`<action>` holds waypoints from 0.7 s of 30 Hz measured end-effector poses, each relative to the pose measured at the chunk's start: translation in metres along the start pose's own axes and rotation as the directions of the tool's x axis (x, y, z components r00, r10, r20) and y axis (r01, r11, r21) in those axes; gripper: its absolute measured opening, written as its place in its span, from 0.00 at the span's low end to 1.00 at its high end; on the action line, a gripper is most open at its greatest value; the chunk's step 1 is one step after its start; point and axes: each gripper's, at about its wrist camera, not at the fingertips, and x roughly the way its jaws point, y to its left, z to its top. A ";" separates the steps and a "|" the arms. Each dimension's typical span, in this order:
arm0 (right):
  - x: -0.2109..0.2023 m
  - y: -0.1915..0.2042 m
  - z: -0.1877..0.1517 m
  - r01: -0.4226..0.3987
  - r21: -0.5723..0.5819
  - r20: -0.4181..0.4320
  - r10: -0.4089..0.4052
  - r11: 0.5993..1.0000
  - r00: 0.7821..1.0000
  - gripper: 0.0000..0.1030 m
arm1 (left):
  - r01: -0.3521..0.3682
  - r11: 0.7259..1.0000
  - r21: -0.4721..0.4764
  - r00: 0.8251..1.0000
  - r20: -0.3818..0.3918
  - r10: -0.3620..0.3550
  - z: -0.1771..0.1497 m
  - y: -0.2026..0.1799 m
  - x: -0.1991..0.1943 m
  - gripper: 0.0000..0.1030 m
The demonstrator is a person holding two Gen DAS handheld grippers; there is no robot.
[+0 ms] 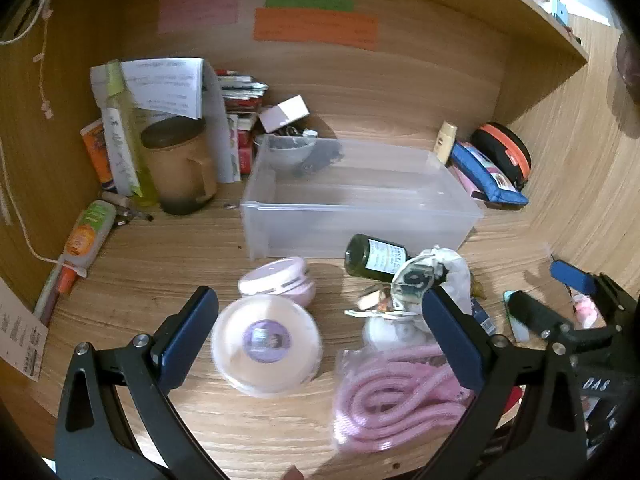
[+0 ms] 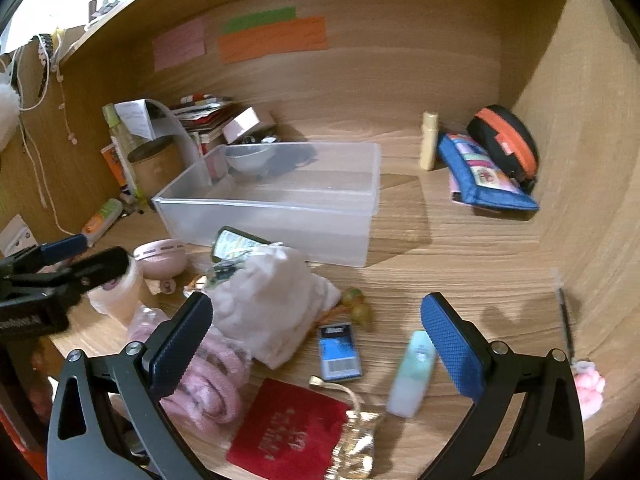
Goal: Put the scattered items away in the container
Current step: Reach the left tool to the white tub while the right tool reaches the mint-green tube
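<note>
While both my tongs gape wide and grip nothing, the left tongs (image 1: 320,328) hover over a round white lidded jar (image 1: 267,345) on the wooden desk (image 1: 160,256), the right tongs (image 2: 316,332) above a small blue packet (image 2: 339,351); the clear plastic container (image 2: 280,204) sits beyond.

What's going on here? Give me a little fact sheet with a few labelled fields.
Setting: wooden desk inside a cubby
Container: clear plastic bin, nearly empty
Left gripper: open, over a round white jar
Right gripper: open, holding nothing
Loose items: pink cord, dark green bottle, white cloth bag, red pouch, blue packet
</note>
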 end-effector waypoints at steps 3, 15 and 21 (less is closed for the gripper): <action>-0.007 -0.008 -0.002 0.034 0.004 0.005 -0.034 0.999 0.999 1.00 | -0.052 0.998 -0.024 0.999 0.009 0.052 -0.006 0.012 -0.004 1.00; -0.018 -0.034 -0.039 0.071 0.027 -0.050 -0.069 0.997 0.996 1.00 | -0.009 0.995 -0.101 0.993 -0.117 -0.003 -0.056 0.033 -0.008 1.00; -0.014 -0.035 -0.053 0.066 0.020 -0.067 -0.064 0.998 0.996 1.00 | -0.046 0.989 -0.140 0.989 -0.149 0.025 -0.059 0.041 0.005 0.94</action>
